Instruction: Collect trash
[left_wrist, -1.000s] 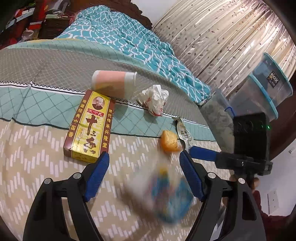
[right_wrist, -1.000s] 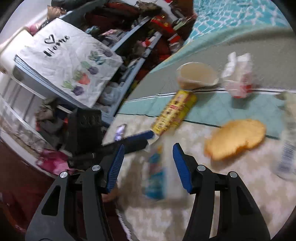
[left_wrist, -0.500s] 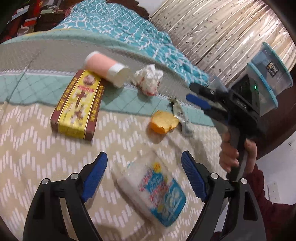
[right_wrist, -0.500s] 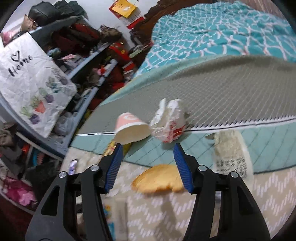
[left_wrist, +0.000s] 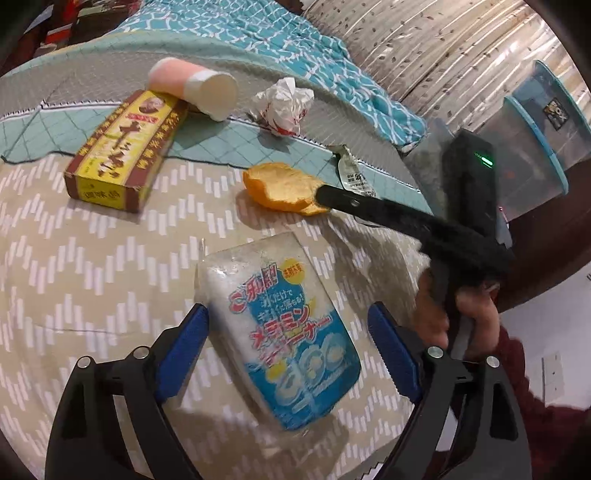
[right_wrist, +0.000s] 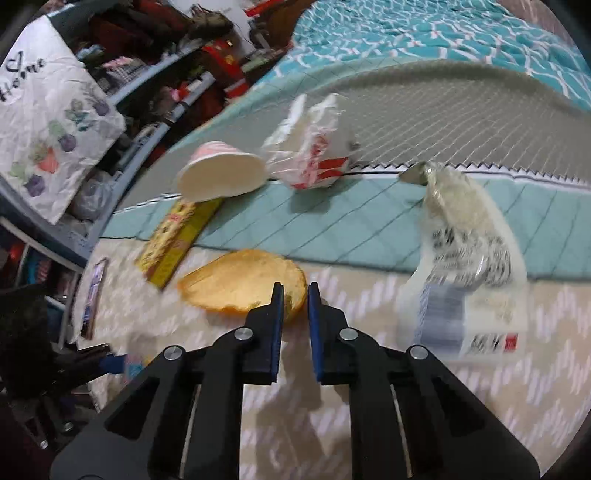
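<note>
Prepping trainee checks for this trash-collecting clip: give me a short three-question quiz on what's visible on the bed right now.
1. True or false: the paper cup stands upright.
2. The right gripper is shut on: A) a sock, B) the orange peel, C) a glass bottle?
3. Which item lies nearest the left wrist camera?
Key: 1 false, it lies on its side; 2 B; 3 the blue sponge packet.
</note>
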